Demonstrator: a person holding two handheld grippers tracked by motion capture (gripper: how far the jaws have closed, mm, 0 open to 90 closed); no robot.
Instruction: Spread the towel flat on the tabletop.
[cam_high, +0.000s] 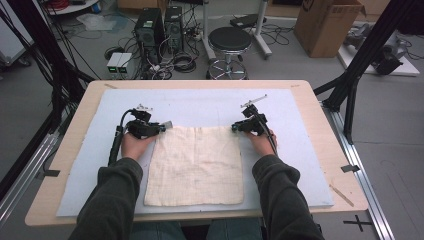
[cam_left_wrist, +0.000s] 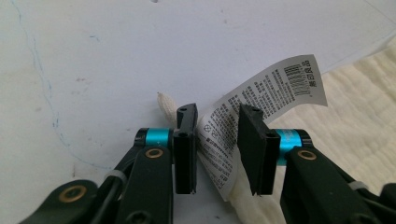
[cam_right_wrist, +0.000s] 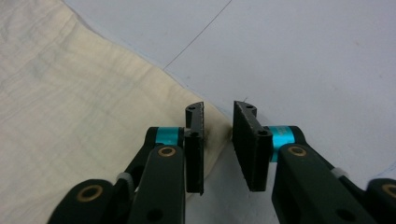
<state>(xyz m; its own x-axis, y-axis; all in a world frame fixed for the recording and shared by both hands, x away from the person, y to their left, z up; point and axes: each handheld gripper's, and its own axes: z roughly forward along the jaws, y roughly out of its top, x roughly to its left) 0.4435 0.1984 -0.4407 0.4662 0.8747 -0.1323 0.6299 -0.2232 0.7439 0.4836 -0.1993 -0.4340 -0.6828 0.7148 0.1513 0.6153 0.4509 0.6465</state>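
A cream quilted cloth (cam_high: 195, 165) lies flat on the pale blue mat (cam_high: 210, 102), square to the table. My left gripper (cam_high: 167, 125) is at its far left corner, low on the mat. In the left gripper view its jaws (cam_left_wrist: 217, 140) stand apart around that corner (cam_left_wrist: 166, 103) and a white printed care label (cam_left_wrist: 261, 93), which curls up between them. My right gripper (cam_high: 234, 128) is at the far right corner. In the right gripper view its jaws (cam_right_wrist: 218, 140) straddle the corner tip (cam_right_wrist: 217, 126) with a gap on both sides.
The mat covers a wooden table (cam_high: 340, 150). A thin wooden stick (cam_high: 341, 195) lies at its near right edge. Beyond the far edge stand a black stool (cam_high: 229, 40), computer towers (cam_high: 150, 25) with cables, and a cardboard box (cam_high: 325, 22). Black frame posts (cam_high: 365, 55) flank the table.
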